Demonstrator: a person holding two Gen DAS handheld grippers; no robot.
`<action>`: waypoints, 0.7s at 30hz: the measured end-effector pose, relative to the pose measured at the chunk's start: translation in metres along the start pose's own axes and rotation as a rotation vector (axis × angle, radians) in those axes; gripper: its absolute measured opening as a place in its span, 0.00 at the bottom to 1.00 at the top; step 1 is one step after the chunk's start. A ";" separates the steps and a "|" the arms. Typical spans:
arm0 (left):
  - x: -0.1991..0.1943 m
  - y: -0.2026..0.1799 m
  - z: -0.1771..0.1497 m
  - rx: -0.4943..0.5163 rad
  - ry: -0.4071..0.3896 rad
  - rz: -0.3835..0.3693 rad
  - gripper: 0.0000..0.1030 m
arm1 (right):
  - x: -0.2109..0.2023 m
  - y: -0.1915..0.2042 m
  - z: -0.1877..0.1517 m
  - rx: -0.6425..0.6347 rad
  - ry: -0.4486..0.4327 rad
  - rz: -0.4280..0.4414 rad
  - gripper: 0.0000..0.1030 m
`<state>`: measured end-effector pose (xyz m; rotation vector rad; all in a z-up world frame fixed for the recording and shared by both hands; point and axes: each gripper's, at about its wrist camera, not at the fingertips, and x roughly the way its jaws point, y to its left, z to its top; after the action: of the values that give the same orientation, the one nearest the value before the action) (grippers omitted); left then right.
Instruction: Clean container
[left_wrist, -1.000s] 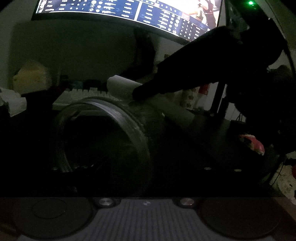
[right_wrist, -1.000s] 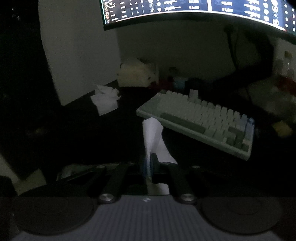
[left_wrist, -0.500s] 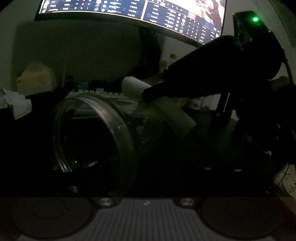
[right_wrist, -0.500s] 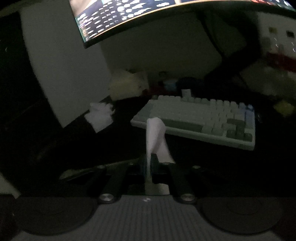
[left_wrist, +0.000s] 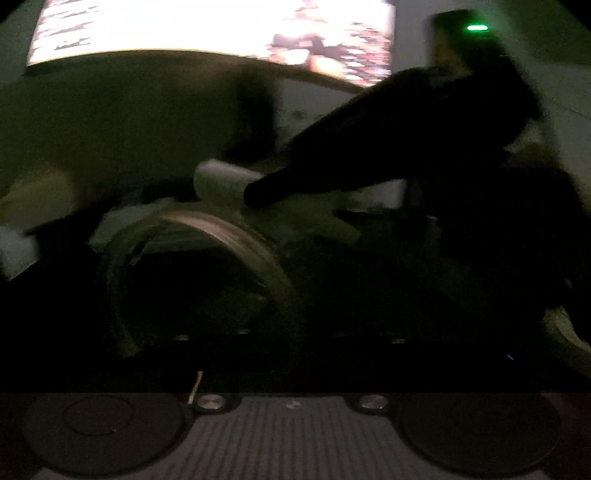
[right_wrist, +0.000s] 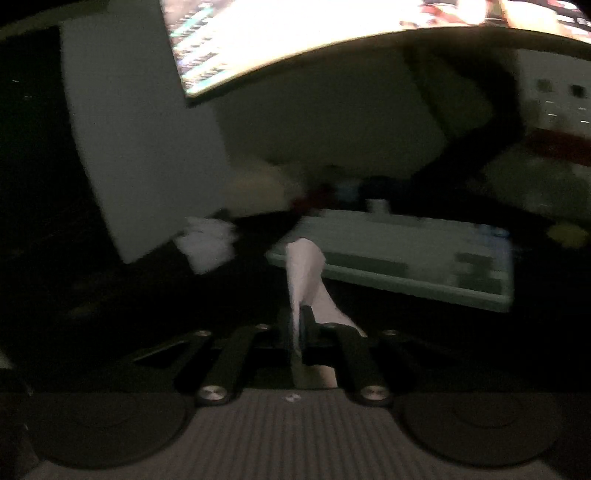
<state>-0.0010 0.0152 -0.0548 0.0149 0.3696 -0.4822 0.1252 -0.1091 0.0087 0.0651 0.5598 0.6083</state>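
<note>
Dim desk (right_wrist: 110, 295); right hand-held gripper (right_wrist: 299, 325) pinches tissue (right_wrist: 304, 266); left's grip unclear

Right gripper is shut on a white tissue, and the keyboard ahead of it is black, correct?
Not quite. The right gripper is shut on the white tissue, but the keyboard ahead is pale, whitish green with a few dark keys, as the right wrist view shows.

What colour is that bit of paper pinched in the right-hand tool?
White. The tissue shows best in the right wrist view, clamped in the right gripper.
</note>
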 end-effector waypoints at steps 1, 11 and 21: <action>-0.001 0.002 0.000 -0.015 -0.010 -0.036 0.09 | -0.003 -0.002 0.001 0.007 -0.002 0.006 0.05; -0.010 0.014 -0.004 -0.134 -0.044 -0.146 0.42 | -0.037 0.009 -0.017 0.040 0.016 0.100 0.06; 0.003 0.006 -0.006 -0.078 0.013 -0.038 0.92 | -0.014 0.016 -0.010 0.046 0.018 0.110 0.06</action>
<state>0.0016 0.0198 -0.0619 -0.0651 0.4017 -0.5049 0.1024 -0.1049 0.0103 0.1352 0.5903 0.7036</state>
